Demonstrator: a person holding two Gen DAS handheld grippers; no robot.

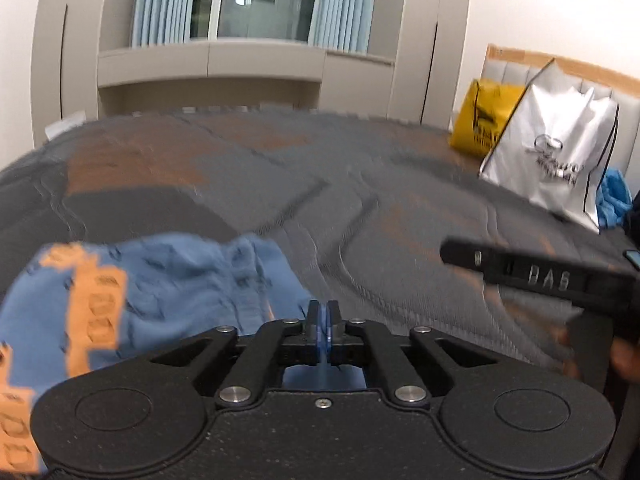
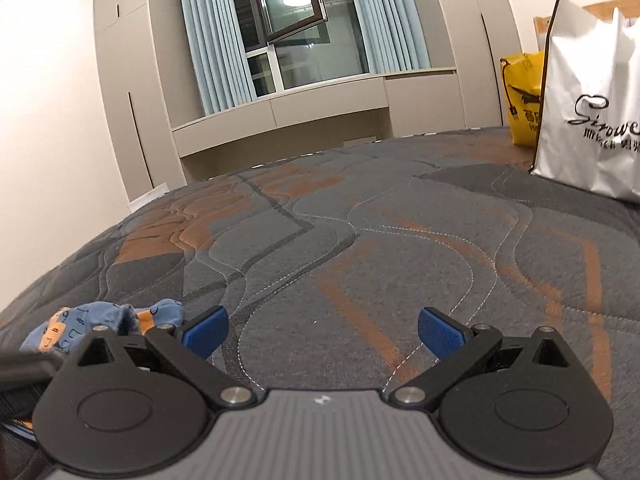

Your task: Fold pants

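Left gripper (image 1: pixel 323 312): pointing down-forward over the mattress (image 1: pixel 360 208); jaws nearly shut, blue cloth showing beneath them; grip itself cannot be told.
Right gripper (image 2: pixel 322 334): angling low over the mattress, jaws standing wide, nothing between.
Pants (image 1: pixel 152 292): lying bunched on the mattress, left of both grippers, reaching toward the left gripper's fingers.
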